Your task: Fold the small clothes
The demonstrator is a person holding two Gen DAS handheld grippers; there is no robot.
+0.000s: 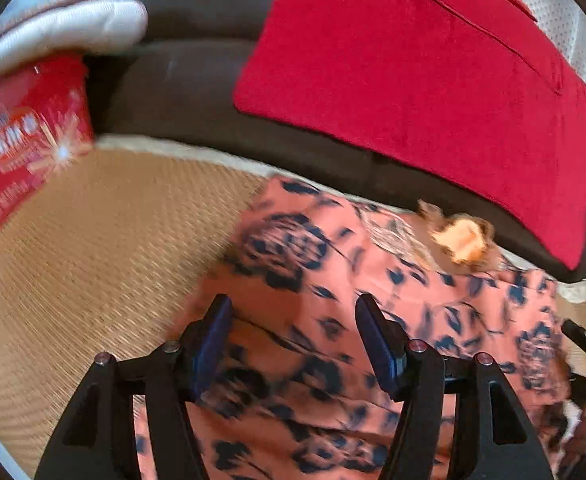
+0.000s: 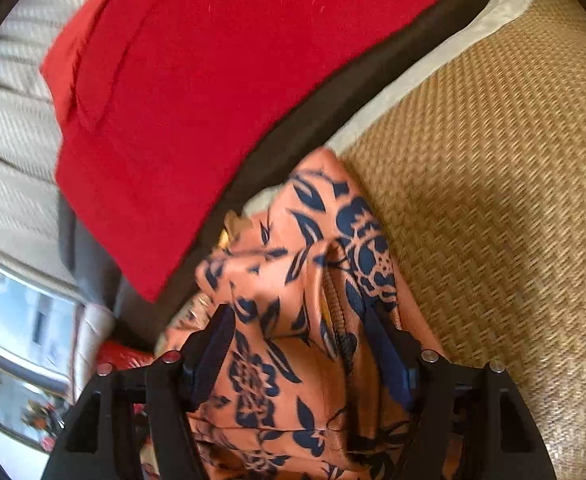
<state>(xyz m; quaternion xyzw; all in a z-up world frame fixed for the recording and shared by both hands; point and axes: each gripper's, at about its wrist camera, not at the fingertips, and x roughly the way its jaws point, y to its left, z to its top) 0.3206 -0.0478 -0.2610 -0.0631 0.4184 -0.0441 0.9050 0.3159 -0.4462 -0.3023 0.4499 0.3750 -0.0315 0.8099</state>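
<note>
Fabric of the orange, navy-flowered garment (image 2: 293,320) bunches between the wide-spread right gripper (image 2: 297,344); left gripper (image 1: 293,340) hovers wide above it.

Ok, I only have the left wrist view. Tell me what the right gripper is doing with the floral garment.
Observer: The right gripper is open, its fingers spread wide with the floral garment between them.
Operator: Say how the cloth lies there.
Observer: It is bunched into a raised fold that runs up between the fingers, not flat.
Operator: Report anything in that fold.
Observer: A ribbed, zipper-like seam shows along it, close to one finger. It is too blurred to say what it is.
</note>
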